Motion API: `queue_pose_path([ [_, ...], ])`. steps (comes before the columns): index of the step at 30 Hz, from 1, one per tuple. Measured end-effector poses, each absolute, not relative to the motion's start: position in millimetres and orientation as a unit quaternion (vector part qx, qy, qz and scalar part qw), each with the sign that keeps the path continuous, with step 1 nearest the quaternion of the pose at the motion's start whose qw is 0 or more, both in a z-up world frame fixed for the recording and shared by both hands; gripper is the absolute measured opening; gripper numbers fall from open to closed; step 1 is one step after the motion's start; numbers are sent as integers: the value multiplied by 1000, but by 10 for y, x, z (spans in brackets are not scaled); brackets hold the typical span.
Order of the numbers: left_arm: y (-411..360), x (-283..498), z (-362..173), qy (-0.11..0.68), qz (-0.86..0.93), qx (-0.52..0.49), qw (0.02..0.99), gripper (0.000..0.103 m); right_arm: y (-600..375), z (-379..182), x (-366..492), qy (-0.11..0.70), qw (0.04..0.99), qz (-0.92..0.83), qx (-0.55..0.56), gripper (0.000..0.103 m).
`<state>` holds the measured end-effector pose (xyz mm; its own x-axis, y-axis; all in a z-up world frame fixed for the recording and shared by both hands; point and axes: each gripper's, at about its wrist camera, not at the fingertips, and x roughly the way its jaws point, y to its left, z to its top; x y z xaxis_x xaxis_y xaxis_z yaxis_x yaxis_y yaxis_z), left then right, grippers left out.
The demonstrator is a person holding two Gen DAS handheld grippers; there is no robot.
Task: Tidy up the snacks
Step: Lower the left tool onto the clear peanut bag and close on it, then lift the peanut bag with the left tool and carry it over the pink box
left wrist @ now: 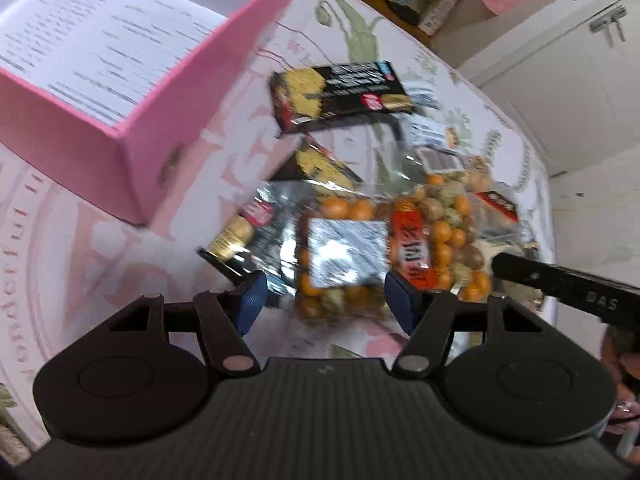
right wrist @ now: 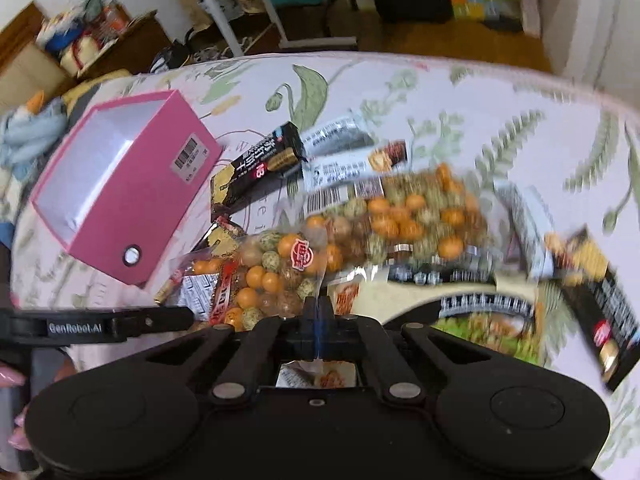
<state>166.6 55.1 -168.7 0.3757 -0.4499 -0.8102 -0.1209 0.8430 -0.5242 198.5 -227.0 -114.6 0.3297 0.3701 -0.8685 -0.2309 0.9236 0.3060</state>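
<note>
A: Left gripper (left wrist: 324,300)?
B: Jaws apart, straddling the clear nut bag (left wrist: 384,240), pads not visibly pressing.
A: Right gripper (right wrist: 319,320)?
B: Together, pinching a bag edge, mid-frame.
A: Pink box (right wrist: 120,184)?
B: Upper left, open, on the floral cloth (right wrist: 440,92).

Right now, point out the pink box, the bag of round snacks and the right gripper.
pink box (right wrist: 120,196), right wrist view, outer side wall.
bag of round snacks (left wrist: 444,236), left wrist view, orange balls.
right gripper (right wrist: 319,312), right wrist view, closed fingertips.
</note>
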Motion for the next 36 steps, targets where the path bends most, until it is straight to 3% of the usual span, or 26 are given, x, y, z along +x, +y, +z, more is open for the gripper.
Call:
queue_pose_path([
  [2, 550, 1655, -1709, 551, -111, -274, 781, 53, -2286, -1151, 1974, 554, 809, 181, 69, 1],
  [5, 528, 1635, -1696, 549, -114, -267, 784, 48, -2215, -1129, 1936, 558, 809, 180, 47, 1],
  [9, 530, 1608, -1694, 558, -100, -259, 782, 48, -2136, -1089, 1846, 562, 810, 169, 6, 1],
  [13, 590, 1612, -1691, 554, -76, -249, 791, 58, -2097, -1074, 1760, 560, 814, 141, -58, 1],
  [18, 582, 1620, -1741, 563, -107, -282, 769, 59, -2226, -1152, 1809, 573, 810, 119, -46, 1],
  [26, 503, 1607, -1744, 541, -135, -302, 773, 48, -2332, -1186, 1864, 586, 801, 124, 3, 1],
  [36, 598, 1642, -1818, 542, -141, -348, 752, 47, -2491, -1236, 1925, 601, 785, 129, 72, 2],
])
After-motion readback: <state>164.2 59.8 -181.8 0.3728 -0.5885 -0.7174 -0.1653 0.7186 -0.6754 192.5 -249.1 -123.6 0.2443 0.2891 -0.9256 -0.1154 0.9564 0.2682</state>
